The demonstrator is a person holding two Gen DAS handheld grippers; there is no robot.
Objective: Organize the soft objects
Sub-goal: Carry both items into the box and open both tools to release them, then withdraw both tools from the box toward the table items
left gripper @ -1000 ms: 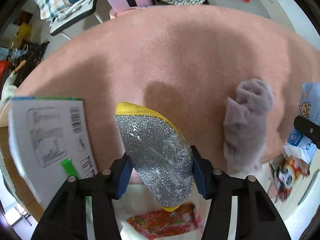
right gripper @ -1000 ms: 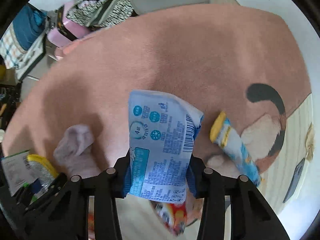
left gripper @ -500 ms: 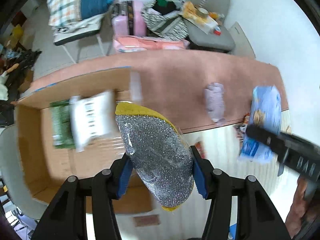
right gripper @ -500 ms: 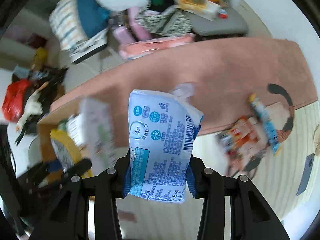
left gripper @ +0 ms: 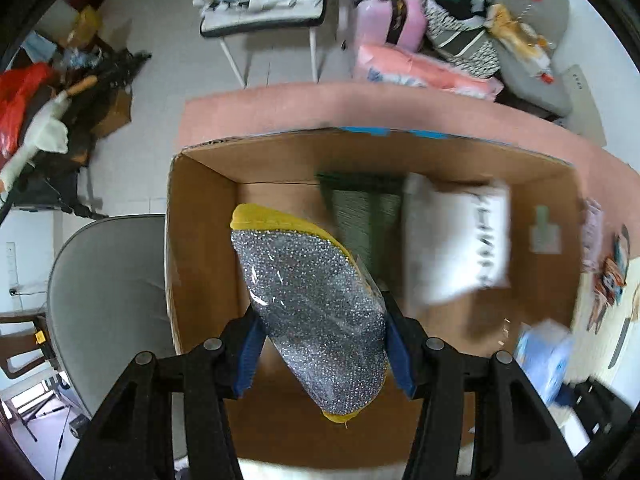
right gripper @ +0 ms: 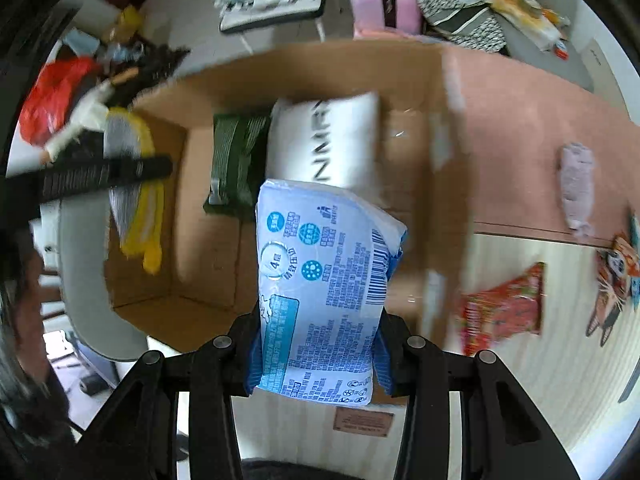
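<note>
My left gripper is shut on a silver-and-yellow scouring sponge and holds it above the open cardboard box. My right gripper is shut on a blue-and-white tissue pack, held above the box's near right side. Inside the box lie a white pack and a green pack. The left gripper with the sponge also shows at the left of the right wrist view. A grey soft cloth lies on the pink rug.
A grey chair stands left of the box. A red snack bag and a cat-print item lie on the pale floor to the right. Chairs, bags and clutter stand beyond the rug.
Both grippers have lifted off the rug and swung left with their loads. They now hang over the cardboard box, which fills both views.
</note>
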